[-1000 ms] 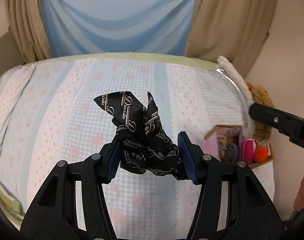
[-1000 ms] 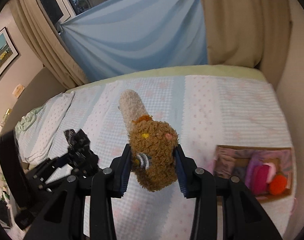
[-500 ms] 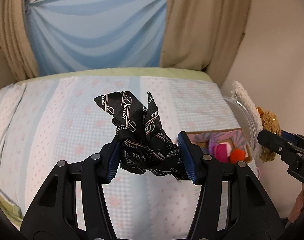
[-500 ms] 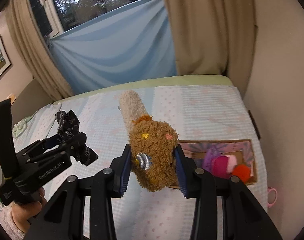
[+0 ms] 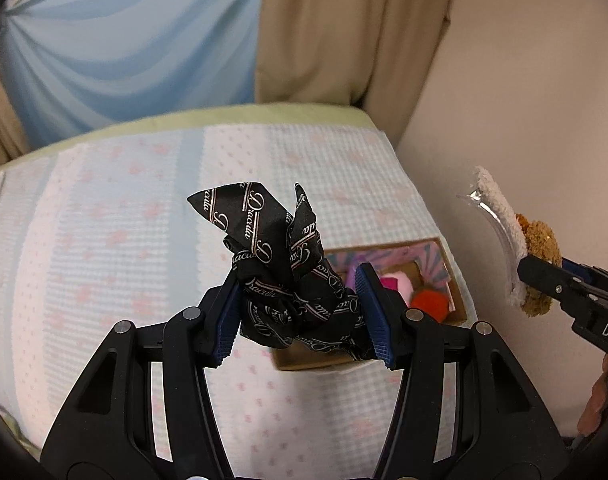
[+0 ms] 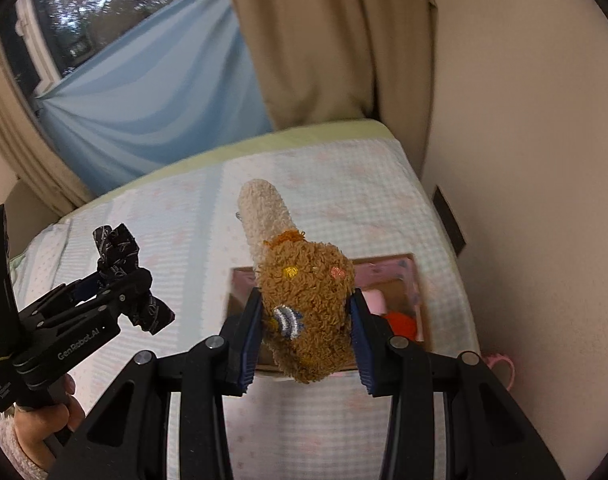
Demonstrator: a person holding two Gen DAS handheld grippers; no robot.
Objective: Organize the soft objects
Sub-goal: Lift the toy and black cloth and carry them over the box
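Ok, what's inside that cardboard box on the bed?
Inside the cardboard box a pink soft item and an orange-red fuzzy one show. The brown plush in the right claw covers the rest.

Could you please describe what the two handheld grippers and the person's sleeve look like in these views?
Both the left gripper and the right gripper are matte black frames with silver pivot bolts and ribbed blue pads. The left one carries white "GenRobot.AI" lettering. A fuzzy pale pink sleeve cuff covers the wrist.
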